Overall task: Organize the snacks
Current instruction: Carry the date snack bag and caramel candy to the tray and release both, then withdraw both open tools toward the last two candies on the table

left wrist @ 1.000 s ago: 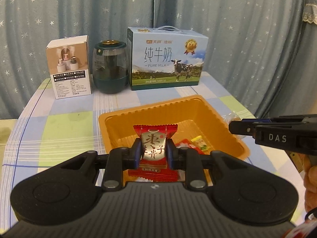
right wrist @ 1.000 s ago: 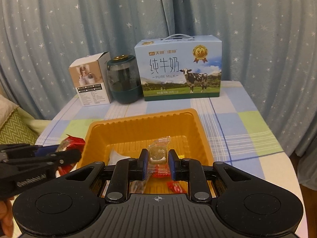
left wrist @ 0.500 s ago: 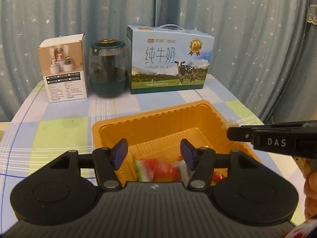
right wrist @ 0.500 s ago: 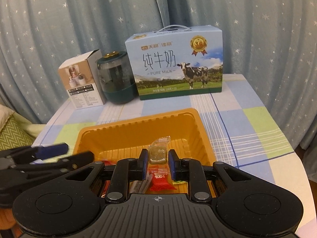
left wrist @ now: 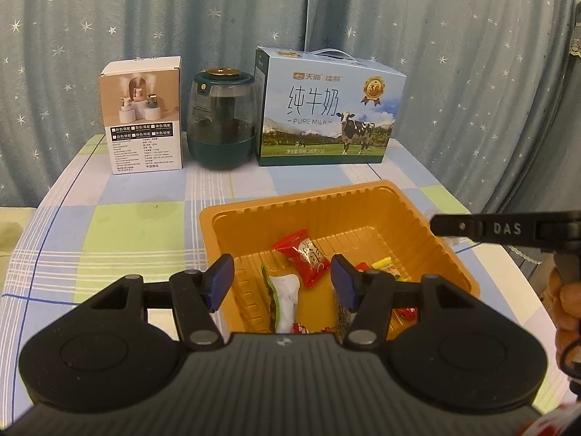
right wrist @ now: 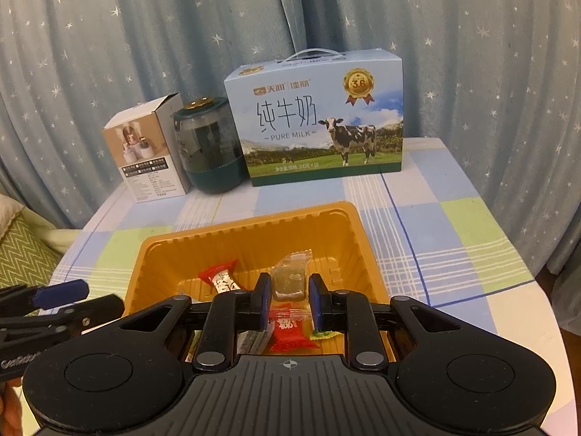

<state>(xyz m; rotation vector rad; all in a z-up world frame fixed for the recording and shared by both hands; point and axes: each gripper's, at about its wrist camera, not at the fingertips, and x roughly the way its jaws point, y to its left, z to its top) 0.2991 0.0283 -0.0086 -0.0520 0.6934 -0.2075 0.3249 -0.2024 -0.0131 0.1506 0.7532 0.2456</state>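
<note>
Checked tablecloth [left wrist: 120, 232], orange tray [left wrist: 363, 200] holding red snack [left wrist: 305, 256], white packet [left wrist: 287, 299]

The table [left wrist: 120, 229] wears a checked cloth – orange tray [left wrist: 366, 196] at six o'clock; white box [left wrist: 143, 116], green jar [left wrist: 221, 120], milk carton [left wrist: 326, 109] toward twelve.

The room looks a bit dim and yellowish. Both pictures bend at the edges, with dark corners. Mostly sharp, slightly grainy.
</note>
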